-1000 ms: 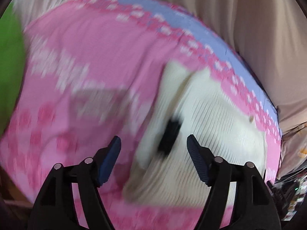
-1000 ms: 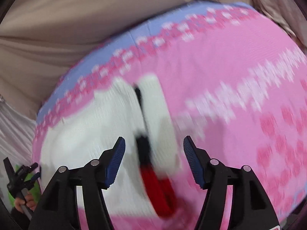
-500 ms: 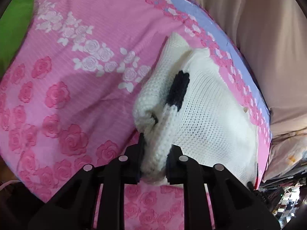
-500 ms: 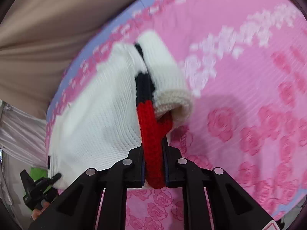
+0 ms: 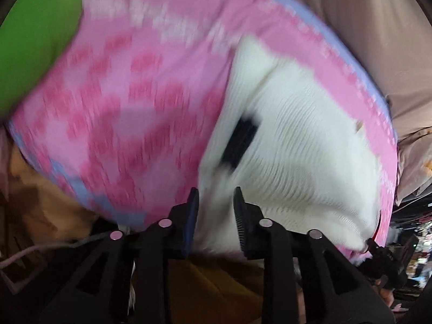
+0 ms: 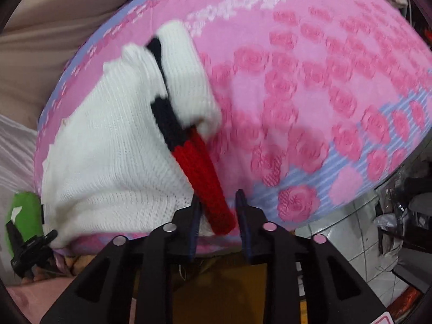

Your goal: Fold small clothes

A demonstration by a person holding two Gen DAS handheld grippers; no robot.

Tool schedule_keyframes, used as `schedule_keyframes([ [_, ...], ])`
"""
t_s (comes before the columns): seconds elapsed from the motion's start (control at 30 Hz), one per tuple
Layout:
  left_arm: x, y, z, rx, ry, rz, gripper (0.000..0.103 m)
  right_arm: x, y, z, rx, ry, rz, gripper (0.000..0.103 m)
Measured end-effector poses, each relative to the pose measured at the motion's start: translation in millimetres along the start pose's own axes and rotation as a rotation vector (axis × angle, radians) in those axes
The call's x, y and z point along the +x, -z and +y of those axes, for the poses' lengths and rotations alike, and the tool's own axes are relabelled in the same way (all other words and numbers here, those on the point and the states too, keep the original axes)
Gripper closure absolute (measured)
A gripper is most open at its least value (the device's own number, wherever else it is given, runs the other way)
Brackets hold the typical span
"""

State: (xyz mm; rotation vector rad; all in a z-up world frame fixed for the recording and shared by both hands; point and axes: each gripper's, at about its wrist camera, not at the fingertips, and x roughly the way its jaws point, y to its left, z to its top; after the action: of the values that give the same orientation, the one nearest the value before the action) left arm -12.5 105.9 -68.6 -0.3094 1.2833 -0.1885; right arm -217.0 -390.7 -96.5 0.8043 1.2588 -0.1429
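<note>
A white knit sweater point(image 5: 297, 140) with a black patch point(image 5: 240, 143) lies on the pink rose bedspread point(image 5: 129, 94). My left gripper point(image 5: 216, 205) is at the near edge of the sweater. Its jaws are opening, with white knit still between them. In the right wrist view the sweater point(image 6: 113, 148) shows a sleeve of black and red bands. The red cuff point(image 6: 205, 172) runs down between the jaws of my right gripper point(image 6: 218, 210), which are opening and stand slightly apart from it. The left wrist view is blurred.
The bedspread point(image 6: 310, 86) ends just in front of both grippers. A green thing point(image 5: 35, 35) lies at the far left of the bed. Beige cloth point(image 5: 378, 27) hangs behind it. Tiled floor point(image 6: 337, 229) and clutter show at the right.
Both grippers shut on the sweater's near ends, drew them toward the bed's near edge, and their jaws have now parted again. More of the bed's edge shows.
</note>
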Motion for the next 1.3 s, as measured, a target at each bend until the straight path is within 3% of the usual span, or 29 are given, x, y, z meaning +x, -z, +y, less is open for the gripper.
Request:
schedule_keyframes([
  [0.07,-20,-20,-10,0.011,0.027,-0.089,0.043,-23,-19,11,-0.033,0.004,-0.099,0.068],
  [0.1,-26,-34,-16,0.001,0.04,-0.136,0.037,-33,-29,16,-0.05,0.008,-0.15,0.053],
  [0.17,-21,-56,-31,-0.001,0.076,-0.151,0.031,-41,-55,32,-0.085,-0.028,-0.232,0.038],
  [0.27,19,-82,-48,0.01,0.08,-0.105,0.031,-17,-92,60,-0.123,-0.071,-0.205,0.037],
  [0.3,40,-87,-53,0.019,0.069,-0.069,0.033,0,-104,69,-0.135,-0.066,-0.185,0.037],
  [0.33,53,-90,-58,0.024,0.068,-0.041,0.041,14,-109,76,-0.145,-0.066,-0.166,0.037],
  [0.43,79,-88,-66,0.064,0.068,0.042,0.096,57,-118,86,-0.143,-0.023,-0.099,0.044],
  [0.5,59,-82,-70,0.062,0.089,-0.024,0.096,54,-112,90,-0.125,-0.036,-0.127,0.094],
  [0.6,9,-85,-79,0.083,0.123,-0.156,0.097,-5,-103,91,-0.083,-0.184,-0.276,0.095],
  [0.67,-9,-95,-82,0.072,0.125,-0.206,0.097,-42,-105,99,-0.116,-0.215,-0.374,0.096],
  [0.73,-3,-112,-83,0.081,0.086,-0.225,0.096,-56,-118,103,-0.138,-0.218,-0.423,0.096],
  [0.8,24,-123,-82,0.077,0.052,-0.175,0.096,-41,-137,105,-0.151,-0.171,-0.411,0.096],
  [0.9,85,-124,-83,0.104,-0.052,-0.075,0.096,38,-157,92,-0.132,-0.059,-0.23,0.096],
  [0.97,98,-119,-85,0.116,-0.096,-0.074,0.095,72,-158,85,-0.112,-0.026,-0.143,0.096],
  [1.07,68,-108,-89,0.103,-0.07,-0.127,0.093,43,-151,94,-0.086,-0.025,-0.211,0.089],
  [1.17,24,-85,-94,0.102,-0.053,-0.191,0.093,-7,-126,120,-0.194,-0.003,-0.307,0.085],
  [1.23,14,-65,-114,0.152,0.01,-0.161,0.092,-15,-98,151,-0.319,-0.042,-0.273,0.085],
  [1.3,28,-44,-136,0.224,0.042,-0.09,0.092,5,-63,189,-0.43,-0.132,-0.152,0.085],
])
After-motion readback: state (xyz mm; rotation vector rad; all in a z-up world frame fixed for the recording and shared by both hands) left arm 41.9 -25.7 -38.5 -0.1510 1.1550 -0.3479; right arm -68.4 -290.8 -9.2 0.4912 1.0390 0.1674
